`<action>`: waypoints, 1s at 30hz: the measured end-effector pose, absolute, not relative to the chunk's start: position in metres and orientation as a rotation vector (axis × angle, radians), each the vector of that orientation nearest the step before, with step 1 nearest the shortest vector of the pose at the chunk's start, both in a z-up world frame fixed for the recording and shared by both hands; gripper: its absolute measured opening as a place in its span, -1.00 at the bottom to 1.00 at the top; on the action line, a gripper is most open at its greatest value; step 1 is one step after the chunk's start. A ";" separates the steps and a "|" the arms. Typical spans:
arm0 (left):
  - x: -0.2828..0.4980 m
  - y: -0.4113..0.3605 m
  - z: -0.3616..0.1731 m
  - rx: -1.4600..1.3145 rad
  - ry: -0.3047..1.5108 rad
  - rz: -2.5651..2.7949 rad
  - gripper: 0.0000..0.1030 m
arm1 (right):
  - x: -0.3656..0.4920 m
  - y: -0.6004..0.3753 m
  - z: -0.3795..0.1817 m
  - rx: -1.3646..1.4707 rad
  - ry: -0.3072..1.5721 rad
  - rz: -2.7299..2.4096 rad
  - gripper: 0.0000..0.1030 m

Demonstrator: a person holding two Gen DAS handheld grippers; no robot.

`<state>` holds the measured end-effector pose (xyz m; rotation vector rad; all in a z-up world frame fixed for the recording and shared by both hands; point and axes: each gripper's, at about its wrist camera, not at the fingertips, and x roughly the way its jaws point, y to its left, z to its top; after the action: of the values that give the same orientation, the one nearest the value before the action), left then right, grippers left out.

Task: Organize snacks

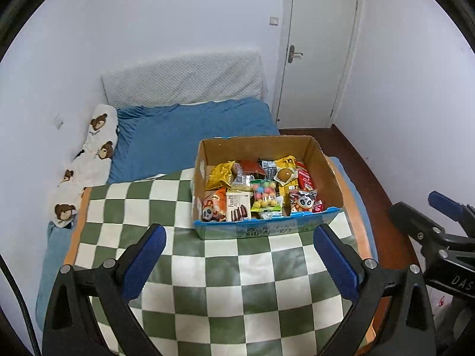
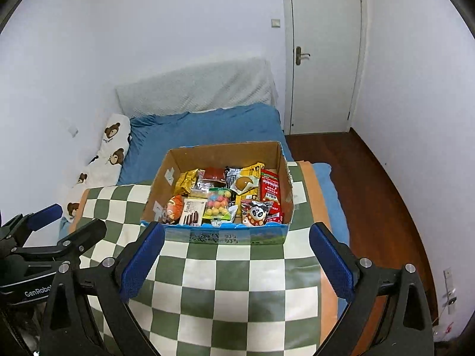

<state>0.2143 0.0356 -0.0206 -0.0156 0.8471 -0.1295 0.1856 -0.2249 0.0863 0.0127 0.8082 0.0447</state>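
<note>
An open cardboard box [image 1: 326, 175] [image 2: 160, 184] stands on a green and white checked cloth [image 1: 222, 281] [image 2: 237, 290]. It holds several snack packets: a panda packet [image 1: 302, 201] [image 2: 255, 212], a bag of coloured sweets [image 1: 264, 195] [image 2: 218, 203], a chocolate biscuit box [image 1: 237, 206] [image 2: 191, 210], a yellow cake packet [image 1: 286, 175] [image 2: 245, 182]. My left gripper [image 1: 239, 264] is open and empty, short of the box. My right gripper [image 2: 236, 261] is open and empty, also short of the box. Each gripper shows at the edge of the other's view.
The cloth covers a low table with an orange edge [image 2: 314, 195] set on a blue bed [image 1: 184, 136]. A bear-print pillow [image 1: 89, 160] lies at the left wall. A white door [image 2: 323, 53] and dark wood floor [image 2: 380, 195] are at the right.
</note>
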 end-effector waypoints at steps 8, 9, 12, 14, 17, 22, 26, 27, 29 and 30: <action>0.184 0.043 0.004 -0.024 0.817 -0.127 0.97 | 0.143 -0.219 0.119 0.015 0.763 0.053 0.95; 0.182 0.043 0.005 -0.027 0.818 -0.126 0.97 | 0.139 -0.218 0.122 0.011 0.757 0.054 0.95; 0.174 0.044 0.010 -0.028 0.808 -0.121 0.97 | 0.129 -0.215 0.130 0.005 0.742 0.059 0.95; 0.171 0.045 0.012 -0.035 0.804 -0.125 0.97 | 0.125 -0.214 0.133 0.001 0.736 0.061 0.95; 0.168 0.046 0.014 -0.039 0.794 -0.124 0.97 | 0.122 -0.213 0.138 -0.001 0.733 0.065 0.95; 0.168 0.045 0.013 -0.042 0.799 -0.119 0.97 | 0.123 -0.213 0.139 0.000 0.731 0.061 0.95; 0.175 0.044 0.007 -0.041 0.803 -0.103 0.97 | 0.133 -0.215 0.133 0.002 0.737 0.048 0.95; 0.178 0.044 0.006 -0.044 0.804 -0.099 0.97 | 0.135 -0.217 0.132 0.001 0.737 0.042 0.95; 0.183 0.045 0.002 -0.045 0.801 -0.083 0.97 | 0.143 -0.219 0.128 0.004 0.737 0.029 0.95; 0.187 0.045 0.000 -0.048 0.805 -0.077 0.97 | 0.147 -0.220 0.127 0.006 0.737 0.024 0.95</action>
<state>0.1872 0.0450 0.0000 -0.0476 0.8055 -0.0767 0.1467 -0.2204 0.1266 0.0058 0.7375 0.0237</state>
